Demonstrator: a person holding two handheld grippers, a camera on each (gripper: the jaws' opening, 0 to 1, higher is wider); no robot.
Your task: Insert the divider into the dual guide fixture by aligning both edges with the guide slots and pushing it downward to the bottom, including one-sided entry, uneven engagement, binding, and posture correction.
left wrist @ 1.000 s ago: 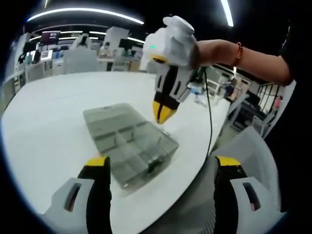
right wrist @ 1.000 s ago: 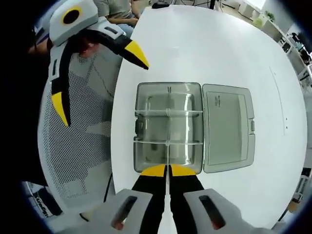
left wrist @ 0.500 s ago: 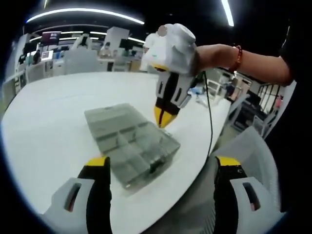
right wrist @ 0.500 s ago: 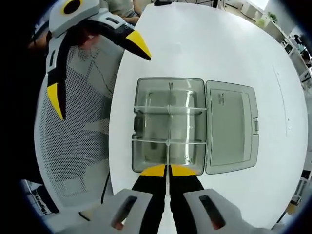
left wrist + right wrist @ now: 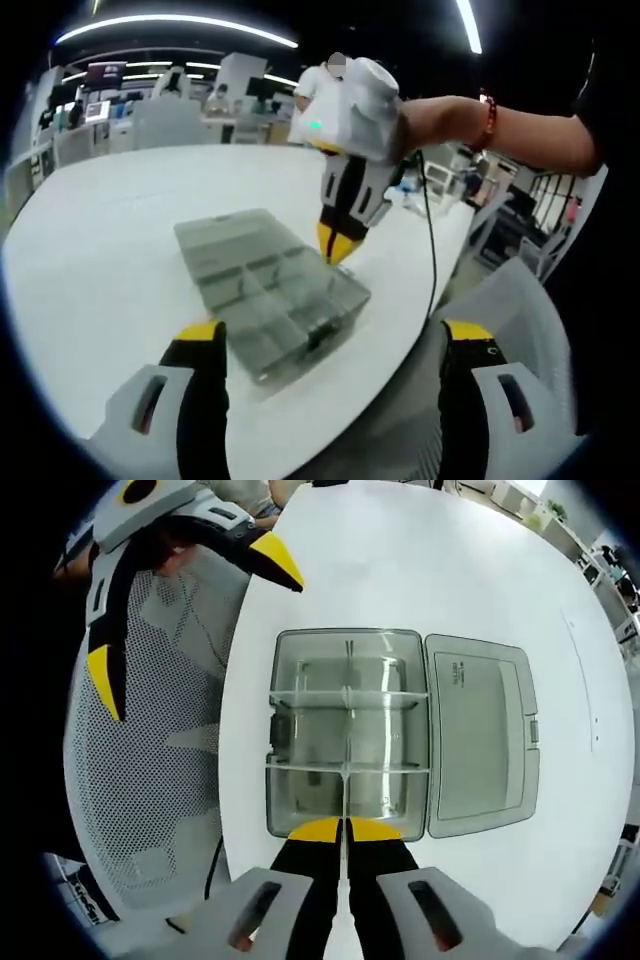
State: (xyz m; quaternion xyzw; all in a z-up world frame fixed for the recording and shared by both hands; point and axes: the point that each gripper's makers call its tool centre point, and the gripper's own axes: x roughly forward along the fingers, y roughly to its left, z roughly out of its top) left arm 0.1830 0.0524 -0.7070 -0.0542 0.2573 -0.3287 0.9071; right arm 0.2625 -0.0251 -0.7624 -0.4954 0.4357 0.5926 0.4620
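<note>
Divider held over the open box
The divider (image 5: 345, 780) is pinched by the closed right gripper (image 5: 343, 828) above the box (image 5: 300, 740) slots for alignment; the left gripper (image 5: 325, 335) is held wide beside it

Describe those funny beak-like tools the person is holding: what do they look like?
Each hand-held gripper has a white-grey plastic body with two black jaws ending in yellow tips. The right hand-held gripper shows a rounded white top with a small green light, and a thin dark cable hangs beside it. The left hand-held gripper looks alike. The person wears a red beaded bracelet.

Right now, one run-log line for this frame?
right gripper: shut on thin clear divider | over open clear plastic compartment box on white table | left gripper: open, idle
</note>
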